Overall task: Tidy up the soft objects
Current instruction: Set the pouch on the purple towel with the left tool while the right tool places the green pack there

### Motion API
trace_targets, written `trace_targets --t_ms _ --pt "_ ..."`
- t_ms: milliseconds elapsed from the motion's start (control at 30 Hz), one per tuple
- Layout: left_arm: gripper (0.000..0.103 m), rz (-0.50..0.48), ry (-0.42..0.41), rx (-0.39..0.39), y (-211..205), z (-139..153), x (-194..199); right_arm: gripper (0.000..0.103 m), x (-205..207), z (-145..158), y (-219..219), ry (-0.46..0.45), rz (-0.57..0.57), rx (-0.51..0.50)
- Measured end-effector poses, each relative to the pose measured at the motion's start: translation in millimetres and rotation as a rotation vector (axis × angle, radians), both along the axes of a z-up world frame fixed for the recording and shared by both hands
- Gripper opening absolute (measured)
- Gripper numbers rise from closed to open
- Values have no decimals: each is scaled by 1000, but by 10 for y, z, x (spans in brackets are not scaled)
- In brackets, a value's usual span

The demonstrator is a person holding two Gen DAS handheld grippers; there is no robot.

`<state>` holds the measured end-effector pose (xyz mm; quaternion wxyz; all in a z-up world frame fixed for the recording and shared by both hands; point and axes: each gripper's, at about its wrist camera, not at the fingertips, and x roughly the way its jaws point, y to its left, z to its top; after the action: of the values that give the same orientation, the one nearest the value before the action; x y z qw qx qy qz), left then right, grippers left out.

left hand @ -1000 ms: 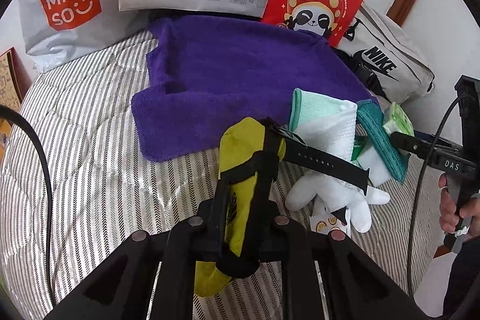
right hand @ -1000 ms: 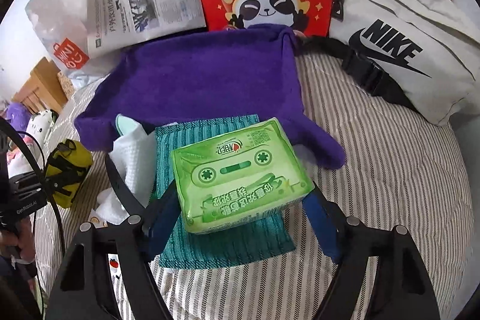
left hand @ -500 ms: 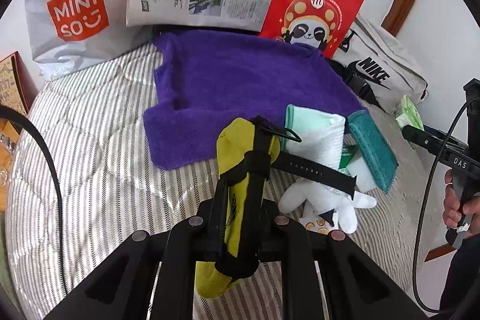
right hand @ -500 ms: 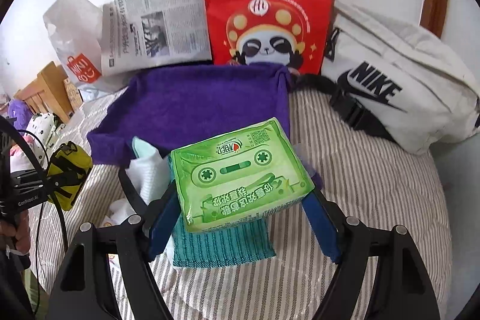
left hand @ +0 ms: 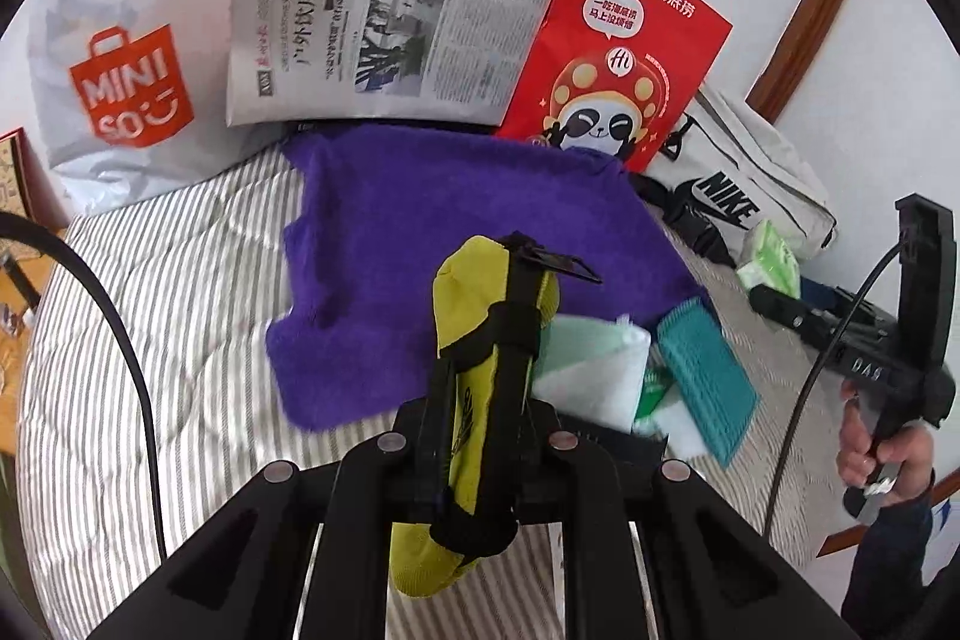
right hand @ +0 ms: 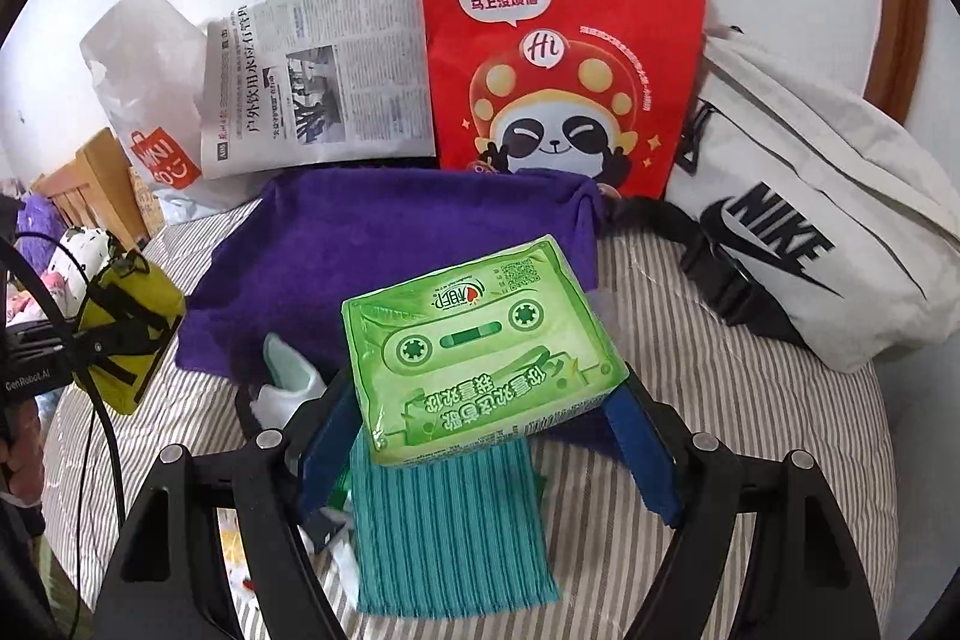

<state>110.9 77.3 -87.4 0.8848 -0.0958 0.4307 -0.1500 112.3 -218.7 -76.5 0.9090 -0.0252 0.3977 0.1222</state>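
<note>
Black plastic gripper [left hand: 480,370] frames, silver screws, blue pads [right hand: 327,436], black cables.

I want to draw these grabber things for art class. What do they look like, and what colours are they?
Both are black plastic frames with silver screws. The right gripper has blue pads on its jaws; the left gripper has black jaws. Thin black cables loop off each. One body reads "GenRobot.AI", the other "DAS". A bare hand with a dark sleeve grips a handle.

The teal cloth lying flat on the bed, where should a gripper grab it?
Probably by its near short edge. The teal cloth lies flat on the striped bed, so a gripper has nothing to close around in the middle. Its far end is tucked under the green tissue pack held by the right gripper. Come from above at the free near edge and pinch up a fold.
</note>
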Motion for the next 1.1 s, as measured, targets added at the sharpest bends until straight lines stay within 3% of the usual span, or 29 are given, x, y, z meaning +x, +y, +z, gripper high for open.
trace_targets --t_ms 200,533,1100 --pt "14 -19 24 2 -20 19 394 79 334 -46 99 13 -13 1" --pt "14 8 73 45 -56 -95 1157 79 937 -181 395 15 -45 -94" --pt "14 35 151 105 -113 -508 1878 79 1782 -688 431 162 -70 -173"
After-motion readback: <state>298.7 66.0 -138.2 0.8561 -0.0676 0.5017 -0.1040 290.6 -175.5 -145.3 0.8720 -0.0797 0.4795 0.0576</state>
